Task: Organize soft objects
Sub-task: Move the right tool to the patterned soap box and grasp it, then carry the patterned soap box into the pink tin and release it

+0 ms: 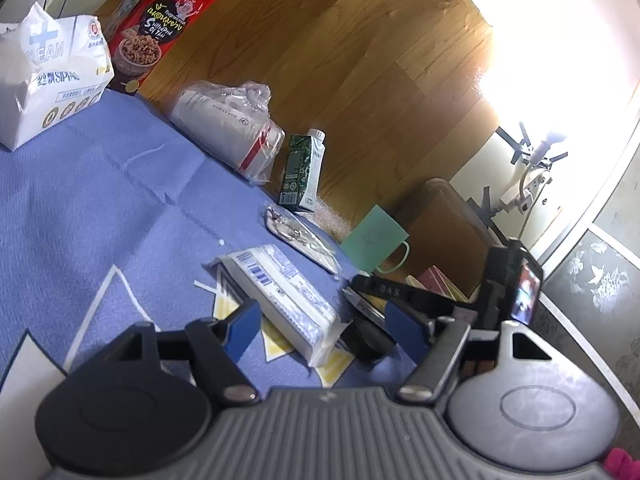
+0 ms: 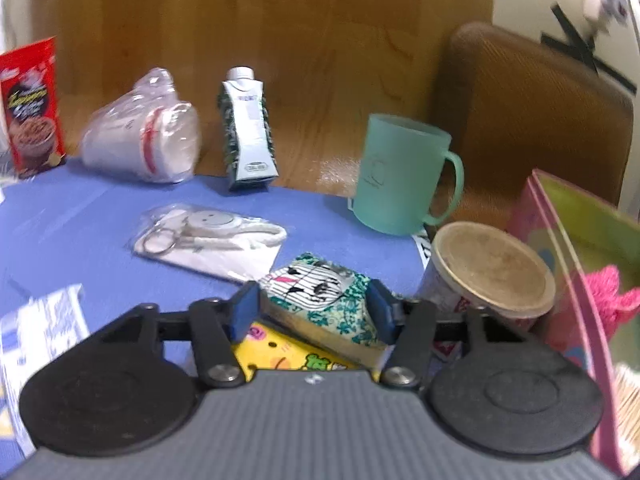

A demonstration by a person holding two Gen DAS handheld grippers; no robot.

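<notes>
My left gripper point(image 1: 324, 322) is open just above the blue cloth, its blue pads either side of a white-and-blue tissue pack point(image 1: 280, 292) without touching it. My right gripper point(image 2: 314, 310) has its pads against both sides of a soft patterned pouch point(image 2: 324, 304) with a panda print and green trim, lying on a yellow cartoon cloth point(image 2: 288, 354). A pink fluffy item point(image 2: 612, 300) sits inside a pink box point(image 2: 560, 248) at the right. The right gripper's body point(image 1: 420, 300) shows in the left wrist view.
On the blue cloth: a bagged stack of paper cups point(image 2: 148, 144), a drink carton point(image 2: 248, 128), a bagged keyring set point(image 2: 208, 240), a teal mug point(image 2: 404, 176), a lidded cup point(image 2: 488, 272), a red snack box point(image 2: 32, 108), a large tissue bag point(image 1: 48, 76). Wood floor and a chair point(image 2: 532, 120) lie beyond.
</notes>
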